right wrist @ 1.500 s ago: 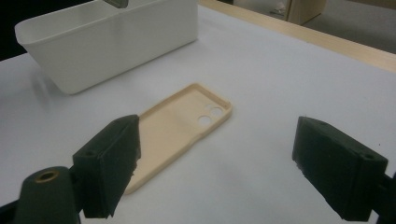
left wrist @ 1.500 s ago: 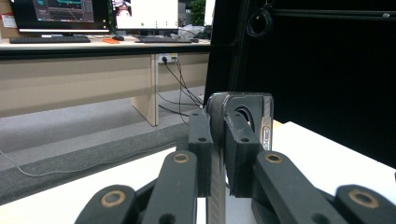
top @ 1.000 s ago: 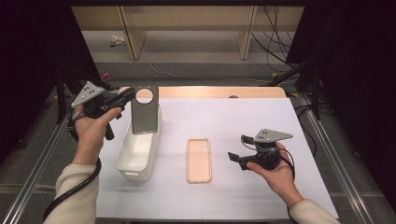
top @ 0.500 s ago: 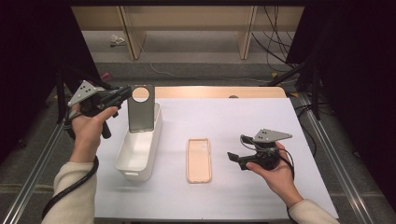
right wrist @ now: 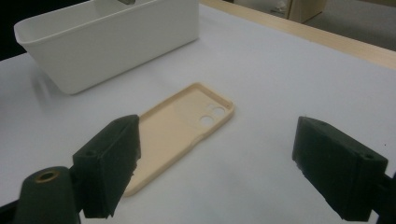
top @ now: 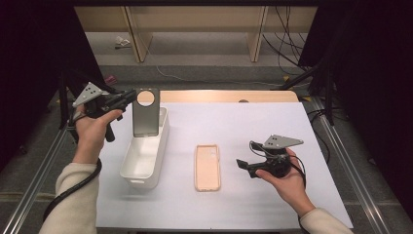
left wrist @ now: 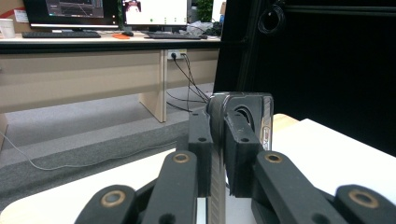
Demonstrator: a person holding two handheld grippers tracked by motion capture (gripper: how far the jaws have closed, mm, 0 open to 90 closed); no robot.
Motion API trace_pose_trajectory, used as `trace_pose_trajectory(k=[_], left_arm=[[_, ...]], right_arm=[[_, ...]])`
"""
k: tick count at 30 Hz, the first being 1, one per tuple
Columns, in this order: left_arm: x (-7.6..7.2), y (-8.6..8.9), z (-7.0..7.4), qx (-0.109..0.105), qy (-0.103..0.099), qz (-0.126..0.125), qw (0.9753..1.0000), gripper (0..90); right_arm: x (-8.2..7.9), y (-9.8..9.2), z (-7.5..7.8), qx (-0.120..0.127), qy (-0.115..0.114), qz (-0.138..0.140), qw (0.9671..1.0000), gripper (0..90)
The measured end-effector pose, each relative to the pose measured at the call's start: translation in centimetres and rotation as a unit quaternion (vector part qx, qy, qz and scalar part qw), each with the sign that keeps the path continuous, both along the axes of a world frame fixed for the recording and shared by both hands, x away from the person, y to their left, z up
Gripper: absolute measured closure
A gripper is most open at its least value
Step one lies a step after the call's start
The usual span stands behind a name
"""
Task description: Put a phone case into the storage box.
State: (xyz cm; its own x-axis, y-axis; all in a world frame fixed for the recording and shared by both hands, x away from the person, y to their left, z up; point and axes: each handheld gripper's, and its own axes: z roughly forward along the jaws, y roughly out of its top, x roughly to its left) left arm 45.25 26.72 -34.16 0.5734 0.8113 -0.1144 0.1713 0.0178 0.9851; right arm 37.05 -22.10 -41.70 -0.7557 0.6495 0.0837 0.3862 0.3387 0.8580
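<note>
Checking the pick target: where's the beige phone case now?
High view: the flat beige silicone phone case lies mid-table, between the white plastic bin and the right tongs.

Dark grey rigid phone case with a large round camera opening [top: 145, 118], held upright, opening uppermost, above the far end of the white plastic bin [top: 141, 165]; seen edge-on in the left gripper view [left wrist: 217, 154]. Its lower edge hangs over the bin's interior, near the far wall.

two phone cases: one grey case [top: 145, 111] with a round hole, one beige case [top: 207, 166]. one white bin [top: 144, 151]. two tools: left tool [top: 127, 98], right tool [top: 242, 165]. one worktop [top: 272, 126].
</note>
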Motion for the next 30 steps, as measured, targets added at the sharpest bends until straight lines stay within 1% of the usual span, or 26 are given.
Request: trace_pose_trajectory(k=[3,11,15,23,26,30], left_arm=[[0.4,0.0,0.0,0.003,0.002,-0.001,1.0000,82.0],[1.6,-0.1,-0.3,0.000,0.009,-0.011,0.9999,82.0],[2.2,-0.1,-0.5,0.005,0.013,-0.012,0.9998,82.0],[2.8,-0.1,-1.0,0.004,0.020,-0.013,0.9997,82.0],[3.0,0.0,-1.0,-0.003,0.021,-0.016,0.9997,82.0],[3.2,0.0,-1.0,0.004,0.024,-0.014,0.9996,82.0]], right_arm=[[0.0,0.0,0.0,0.000,0.000,0.001,1.0000,16.3],[0.0,0.1,0.0,0.001,0.000,0.001,1.0000,16.3],[0.0,0.1,0.0,0.002,0.000,0.002,1.0000,16.3],[0.0,0.1,-0.1,0.002,0.001,0.003,1.0000,16.3],[0.0,0.1,-0.1,-0.002,0.000,0.004,1.0000,16.3],[0.0,0.1,-0.1,-0.001,0.001,0.003,1.0000,16.3]])
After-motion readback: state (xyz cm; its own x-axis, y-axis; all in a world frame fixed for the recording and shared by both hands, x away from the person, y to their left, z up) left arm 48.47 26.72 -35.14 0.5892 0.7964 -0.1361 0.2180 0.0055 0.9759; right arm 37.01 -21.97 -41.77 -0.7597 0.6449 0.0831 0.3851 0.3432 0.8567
